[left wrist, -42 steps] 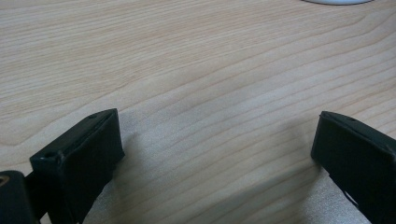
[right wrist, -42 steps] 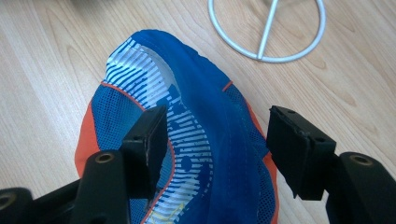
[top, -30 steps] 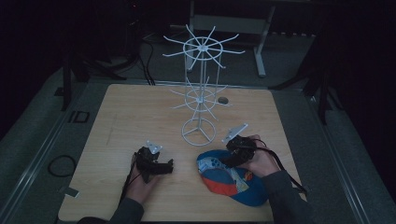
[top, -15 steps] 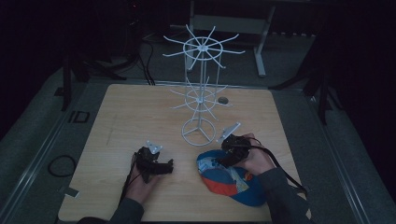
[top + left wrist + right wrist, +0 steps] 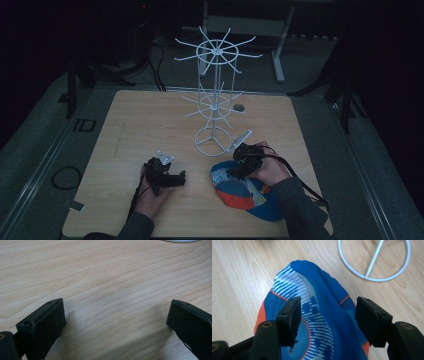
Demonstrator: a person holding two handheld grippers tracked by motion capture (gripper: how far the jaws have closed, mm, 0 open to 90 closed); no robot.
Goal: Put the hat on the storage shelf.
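Note:
A blue, white and orange cap [image 5: 245, 194] lies on the wooden table [image 5: 150, 120] near its front right. My right gripper [image 5: 234, 171] hovers over the cap's far end, pointing down at it. In the right gripper view the cap's raised blue crown [image 5: 312, 272] runs between the jaws of my right gripper [image 5: 330, 315], which stand wide apart and do not press on the fabric. My left gripper [image 5: 180, 178] rests low at the front left, a person's hand behind it. In the left gripper view my left gripper [image 5: 115, 320] is open over bare wood.
A white wire display rack [image 5: 216, 75] with two tiers of spokes stands mid-table, its ring base [image 5: 212, 141] just beyond the cap and also seen as a ring base [image 5: 374, 260] in the right gripper view. A small round hole [image 5: 239, 107] lies behind the rack. Cables trail from both grippers.
My right gripper has edged slightly left and down over the cap. The left gripper and the cap have stayed put.

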